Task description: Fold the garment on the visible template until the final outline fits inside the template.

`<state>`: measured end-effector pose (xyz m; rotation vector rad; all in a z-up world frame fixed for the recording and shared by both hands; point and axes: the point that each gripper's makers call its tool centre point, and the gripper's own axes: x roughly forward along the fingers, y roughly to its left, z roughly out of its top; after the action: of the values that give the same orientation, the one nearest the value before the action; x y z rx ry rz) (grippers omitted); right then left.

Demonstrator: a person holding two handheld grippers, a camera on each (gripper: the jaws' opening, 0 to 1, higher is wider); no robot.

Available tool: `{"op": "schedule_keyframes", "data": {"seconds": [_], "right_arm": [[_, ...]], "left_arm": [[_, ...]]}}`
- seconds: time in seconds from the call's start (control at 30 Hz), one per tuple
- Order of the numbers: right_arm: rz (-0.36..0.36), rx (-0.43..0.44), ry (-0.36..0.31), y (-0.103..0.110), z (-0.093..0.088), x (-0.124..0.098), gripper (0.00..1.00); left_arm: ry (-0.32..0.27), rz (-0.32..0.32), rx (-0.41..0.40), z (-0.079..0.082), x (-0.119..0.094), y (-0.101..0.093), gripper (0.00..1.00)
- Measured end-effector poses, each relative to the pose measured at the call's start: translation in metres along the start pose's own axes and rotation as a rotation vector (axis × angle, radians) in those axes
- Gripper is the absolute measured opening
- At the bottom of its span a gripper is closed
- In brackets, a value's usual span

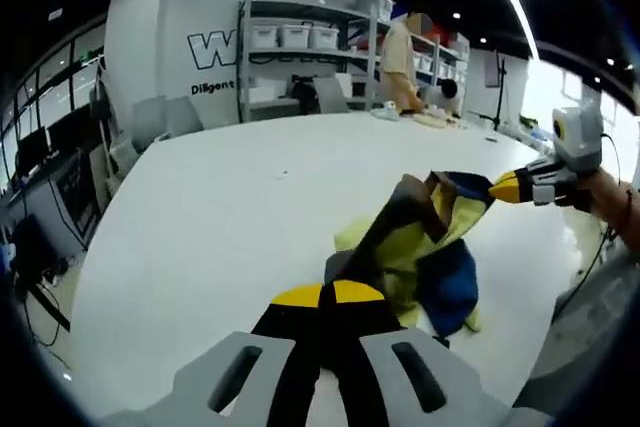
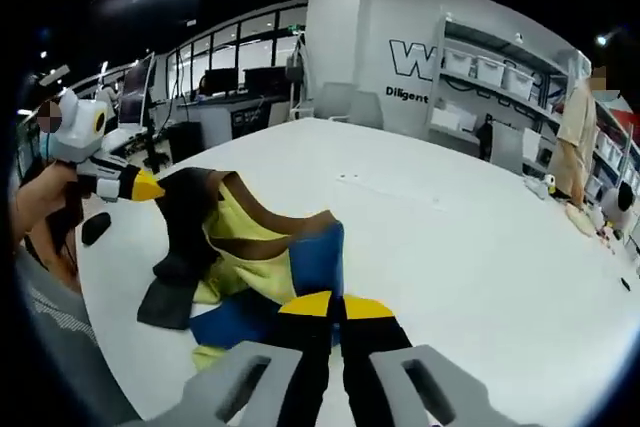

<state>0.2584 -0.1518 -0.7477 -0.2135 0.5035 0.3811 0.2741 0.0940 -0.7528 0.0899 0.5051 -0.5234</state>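
A crumpled garment [image 1: 420, 252] in yellow, blue and dark brown hangs partly lifted over the white table [image 1: 220, 197]. In the left gripper view my left gripper [image 1: 322, 295] stands shut on a dark edge of the cloth at the near side. My right gripper [image 1: 508, 188] comes in from the right, its yellow tips pinched on a blue and yellow corner. In the right gripper view my right gripper [image 2: 335, 305] is shut on the blue part of the garment [image 2: 250, 247]. There my left gripper [image 2: 143, 186] holds the dark end at the left, in a person's hand.
The table [image 2: 470, 247] is wide and white, with its edge close to the person. At the far side are shelves with bins [image 1: 295, 37], a standing person [image 1: 400, 62], chairs and small items [image 1: 430, 119]. Desks with monitors [image 2: 230, 82] line the back.
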Motion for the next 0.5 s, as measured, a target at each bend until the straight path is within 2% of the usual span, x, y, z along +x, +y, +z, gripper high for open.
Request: {"op": "schedule_keyframes", "data": {"seconds": [0.27, 0.37, 0.43, 0.5], "right_arm": [[-0.044, -0.059, -0.072, -0.007, 0.034, -0.019, 0.00], [-0.040, -0.056, -0.104, -0.007, 0.049, -0.027, 0.00], [-0.044, -0.063, -0.120, -0.007, 0.058, -0.031, 0.00], [-0.047, -0.070, -0.139, -0.007, 0.066, -0.034, 0.00]], "left_arm": [[-0.073, 0.034, 0.050, 0.039, -0.027, 0.003, 0.00], [-0.074, 0.043, 0.039, 0.046, -0.034, 0.006, 0.00], [-0.030, 0.056, 0.006, 0.043, -0.039, 0.011, 0.00], [-0.043, 0.056, 0.005, 0.048, -0.045, 0.012, 0.00]]}}
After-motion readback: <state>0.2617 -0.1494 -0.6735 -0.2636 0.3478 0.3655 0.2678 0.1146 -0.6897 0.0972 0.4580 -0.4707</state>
